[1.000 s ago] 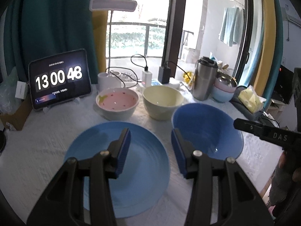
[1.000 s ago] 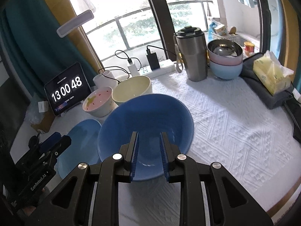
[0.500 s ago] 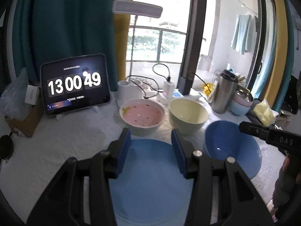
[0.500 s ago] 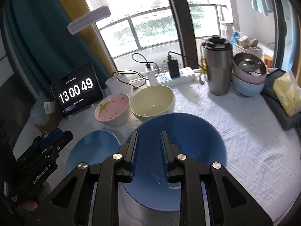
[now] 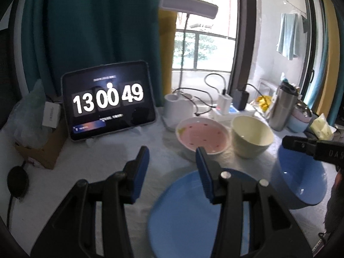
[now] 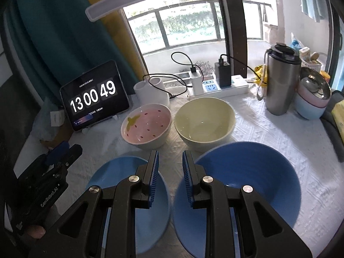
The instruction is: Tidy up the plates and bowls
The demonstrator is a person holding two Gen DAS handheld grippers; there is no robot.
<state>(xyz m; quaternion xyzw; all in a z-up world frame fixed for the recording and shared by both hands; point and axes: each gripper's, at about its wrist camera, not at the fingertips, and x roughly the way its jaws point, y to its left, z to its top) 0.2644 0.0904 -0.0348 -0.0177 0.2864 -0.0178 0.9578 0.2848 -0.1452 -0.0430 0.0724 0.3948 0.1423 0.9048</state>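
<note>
window (image 6: 189, 19): daylight, balcony railing | teal curtain (image 5: 96, 28) left | table (image 6: 268, 129): white cloth

A home — balcony laundry (image 5: 287, 36), curtains (image 5: 96, 32), bowls (image 6: 204, 123).
</note>
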